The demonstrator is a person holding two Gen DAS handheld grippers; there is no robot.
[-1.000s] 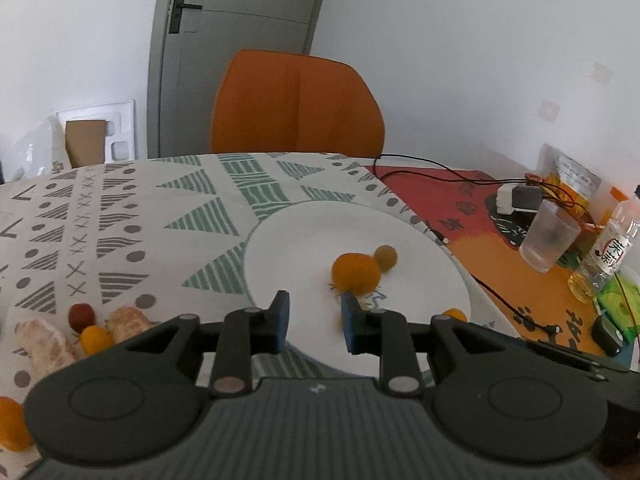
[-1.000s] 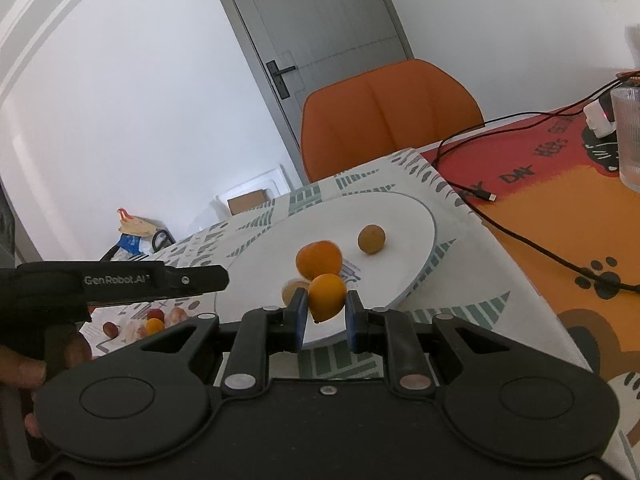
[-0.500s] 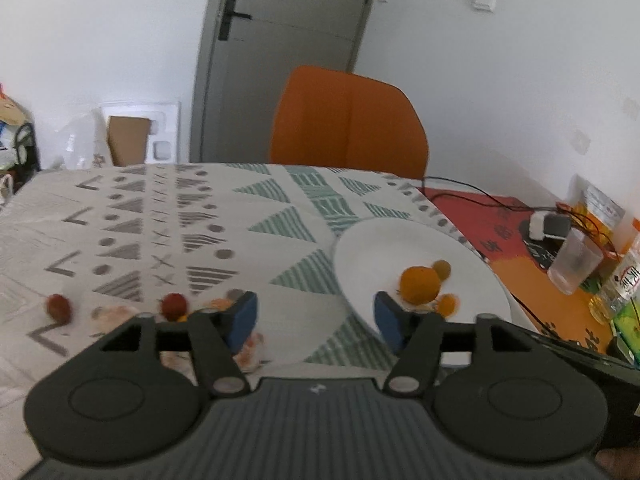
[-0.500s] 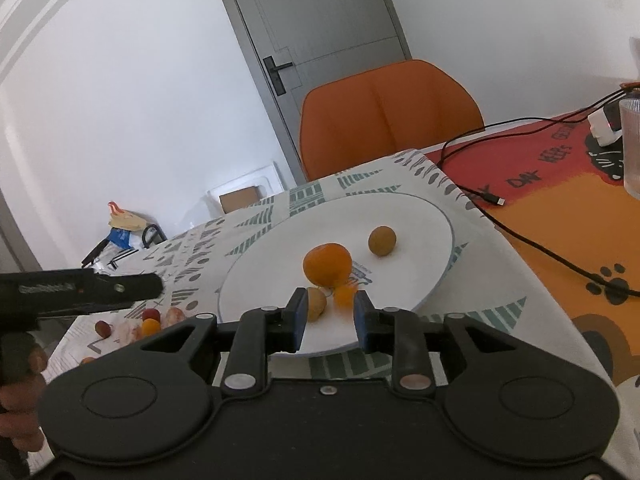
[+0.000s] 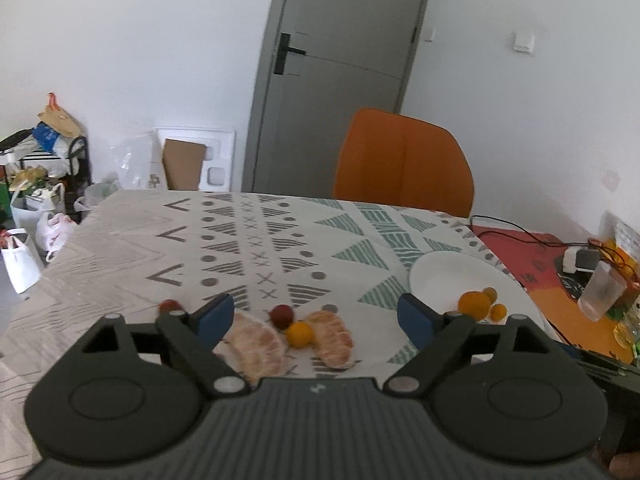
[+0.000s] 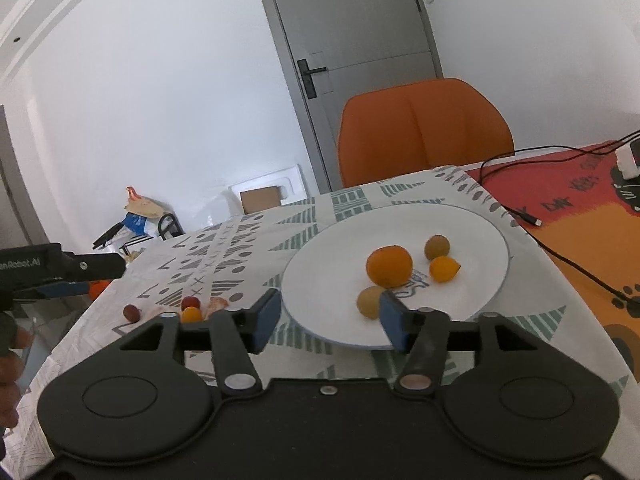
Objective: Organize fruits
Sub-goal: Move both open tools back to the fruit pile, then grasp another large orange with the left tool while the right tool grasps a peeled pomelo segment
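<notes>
In the left wrist view my left gripper (image 5: 316,318) hangs over loose fruit on the patterned tablecloth, its jaws opening and holding nothing. Below it lie two peeled citrus pieces (image 5: 256,344), (image 5: 332,338), a red fruit (image 5: 281,316) and a small orange fruit (image 5: 300,334). Another red fruit (image 5: 169,306) sits further left. My right gripper (image 6: 330,322) is at the near rim of the white plate (image 6: 312,280), jaws opening, empty. The plate carries an orange (image 6: 389,265), two brown fruits (image 6: 437,247), (image 6: 370,301) and a small yellow-orange fruit (image 6: 443,268).
An orange chair (image 6: 424,128) stands behind the table. Black cables (image 6: 560,252) run over a red and orange mat (image 6: 580,220) to the right, with a plastic cup (image 5: 600,294) there. Bags and a rack (image 5: 36,184) crowd the floor at far left.
My right gripper has let the small yellow-orange fruit go onto the plate and spread its jaws. My left gripper swung left from the plate to the loose fruit and opened wide.
</notes>
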